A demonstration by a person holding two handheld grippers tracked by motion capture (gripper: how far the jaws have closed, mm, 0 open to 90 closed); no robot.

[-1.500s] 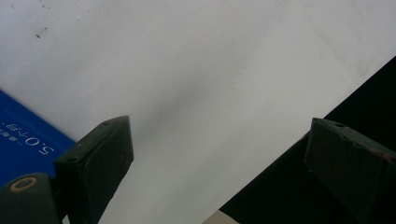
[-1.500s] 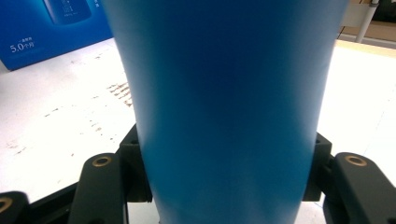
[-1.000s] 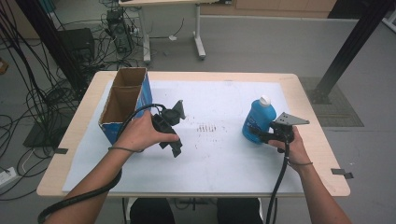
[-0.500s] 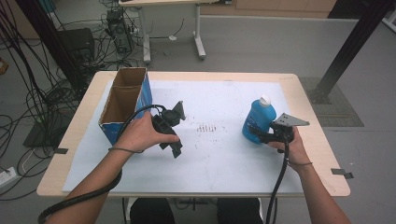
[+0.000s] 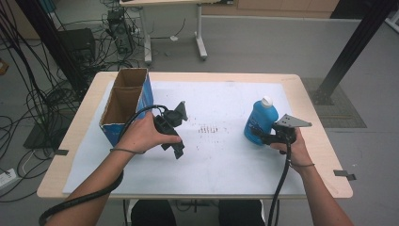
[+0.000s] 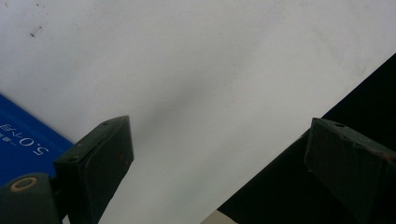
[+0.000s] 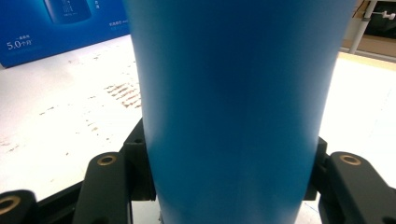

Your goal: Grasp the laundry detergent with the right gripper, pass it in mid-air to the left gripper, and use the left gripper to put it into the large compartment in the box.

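A blue bottle [image 5: 259,120] with a white cap stands upright at the right of the white sheet [image 5: 221,160]. My right gripper [image 5: 258,135] is shut on its lower body. In the right gripper view the bottle [image 7: 233,107] sits pressed between the two black jaws. My left gripper [image 5: 178,151] rests in the person's left hand at the middle left, tips down toward the sheet. In the left gripper view its jaws [image 6: 219,154] stand wide open over bare white sheet with nothing between them.
An open cardboard box [image 5: 147,99] with blue sides stands at the table's far left; its blue wall [image 6: 23,140] is close to the left gripper. Brown smudges [image 5: 211,128] mark the sheet's middle. Cables and desk legs lie on the floor beyond the table.
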